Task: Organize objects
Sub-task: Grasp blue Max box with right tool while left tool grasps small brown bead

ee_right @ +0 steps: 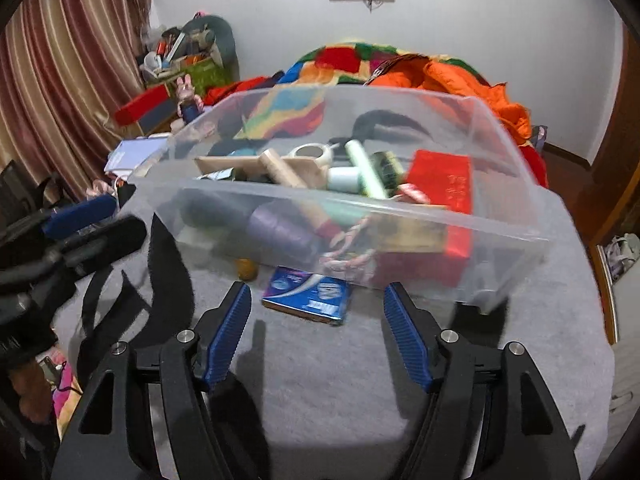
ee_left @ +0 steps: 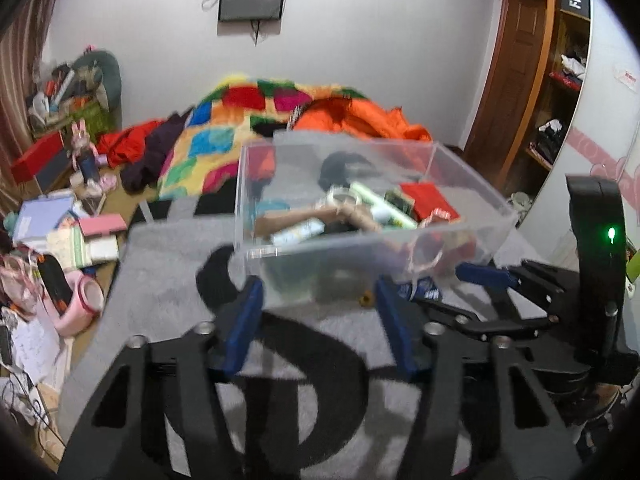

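On grey blanket (ee_right: 360,400), clear bin (ee_right: 400,224) of clutter, blue packet (ee_right: 308,296) beside, both hand-held grippers released.

2 wrist fisheyes, both angled down toward the far wall.
Each looks along its own claw, close to the clear bin (ee_left: 360,208) on the grey rug (ee_right: 340,380); both share bin, bed, wall.

Patchwork blanket (ee_left: 224,136) beside orange jacket (ee_left: 360,118); striped curtain (ee_right: 68,80)

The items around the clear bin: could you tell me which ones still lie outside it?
The blue packet and a small orange object lie on the grey blanket; everything else sits inside the bin.
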### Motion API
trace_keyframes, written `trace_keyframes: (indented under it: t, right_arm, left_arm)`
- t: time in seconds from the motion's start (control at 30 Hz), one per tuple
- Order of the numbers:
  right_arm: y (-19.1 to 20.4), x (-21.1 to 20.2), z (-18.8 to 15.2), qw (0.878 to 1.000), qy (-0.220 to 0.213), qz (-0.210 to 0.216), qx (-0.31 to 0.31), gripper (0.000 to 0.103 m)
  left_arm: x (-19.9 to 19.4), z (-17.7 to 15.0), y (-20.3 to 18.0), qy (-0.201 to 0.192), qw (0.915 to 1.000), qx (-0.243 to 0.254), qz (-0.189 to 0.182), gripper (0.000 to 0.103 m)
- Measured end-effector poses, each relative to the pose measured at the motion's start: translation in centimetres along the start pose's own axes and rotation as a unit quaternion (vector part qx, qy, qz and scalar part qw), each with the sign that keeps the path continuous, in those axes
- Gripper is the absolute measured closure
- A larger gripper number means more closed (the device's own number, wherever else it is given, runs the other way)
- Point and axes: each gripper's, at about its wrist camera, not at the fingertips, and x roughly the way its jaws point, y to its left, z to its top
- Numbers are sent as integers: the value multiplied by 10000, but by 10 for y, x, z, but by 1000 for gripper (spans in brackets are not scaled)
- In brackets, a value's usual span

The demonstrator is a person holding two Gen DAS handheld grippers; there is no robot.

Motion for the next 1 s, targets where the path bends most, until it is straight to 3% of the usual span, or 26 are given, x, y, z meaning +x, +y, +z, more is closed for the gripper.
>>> trace_keyframes:
  t: [0.07, 0.17, 0.3, 0.8, 0.93, 1.0]
  right_arm:
    - [6, 8, 2, 9999, 56, 65, -88, 38]
    - [14, 20, 1, 9996, 171, -21, -225, 38]
    - [17, 17, -5, 9992, 82, -186, -348, 56]
    - [-34, -33, -20, 9979, -496, 12, 417, 57]
    - [-50, -46, -21, 9959, -684, 67, 593, 57]
    - [-51, -49, -21, 9951, -760, 126, 625, 57]
  left_arm:
    - [6, -7, 4, 141, 9999, -91, 4, 61]
    - [12, -17, 8, 255, 9995, -180, 11, 61]
    - [15, -24, 7, 329, 9992, -221, 24, 61]
    - [53, -8, -39, 693, 9973, 223, -32, 61]
    - [69, -5, -48, 758, 9963, 269, 311, 61]
    - [77, -5, -48, 824, 9961, 94, 313, 61]
